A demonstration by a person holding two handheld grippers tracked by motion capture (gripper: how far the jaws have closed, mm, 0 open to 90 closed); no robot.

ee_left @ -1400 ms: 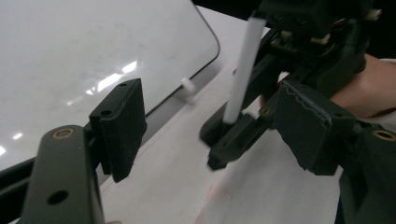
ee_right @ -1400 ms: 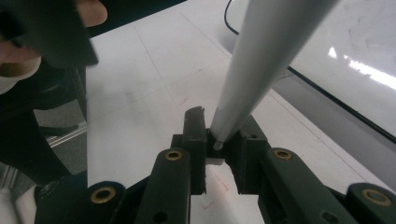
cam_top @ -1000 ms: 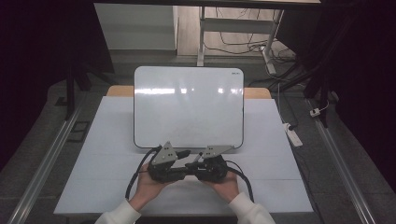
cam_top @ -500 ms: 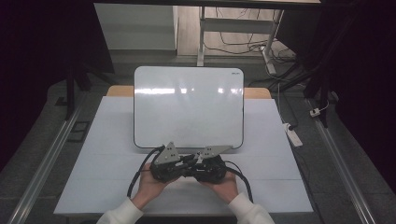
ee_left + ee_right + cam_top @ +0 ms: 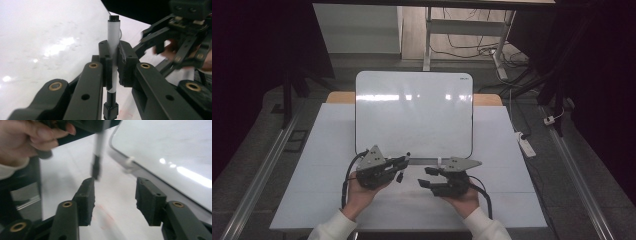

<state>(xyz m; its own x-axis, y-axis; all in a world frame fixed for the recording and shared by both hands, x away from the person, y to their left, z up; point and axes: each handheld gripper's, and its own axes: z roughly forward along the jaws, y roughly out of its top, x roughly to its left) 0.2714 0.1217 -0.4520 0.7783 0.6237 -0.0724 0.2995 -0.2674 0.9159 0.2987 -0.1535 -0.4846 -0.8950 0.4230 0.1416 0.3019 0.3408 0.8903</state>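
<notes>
Two grippers low in the high view, near the whiteboard (image 5: pixel 414 114). Left gripper (image 5: pixel 114 62) pinches a white marker (image 5: pixel 113 35) (black ends) mid-barrel, lower centre-left. Right gripper (image 5: pixel 115 195), jaws just opened, stands spread with nothing between them, apart from the marker.

White marker (image 5: pixel 113 35) with black cap and black tip, clamped between black pads of the left gripper (image 5: pixel 114 62), black right gripper (image 5: pixel 115 195) nearby, glossy white whiteboard (image 5: pixel 412 110) (dark rim), pale table cover (image 5: pixel 507 165) bearing faint red smudges, white sleeves.
</notes>
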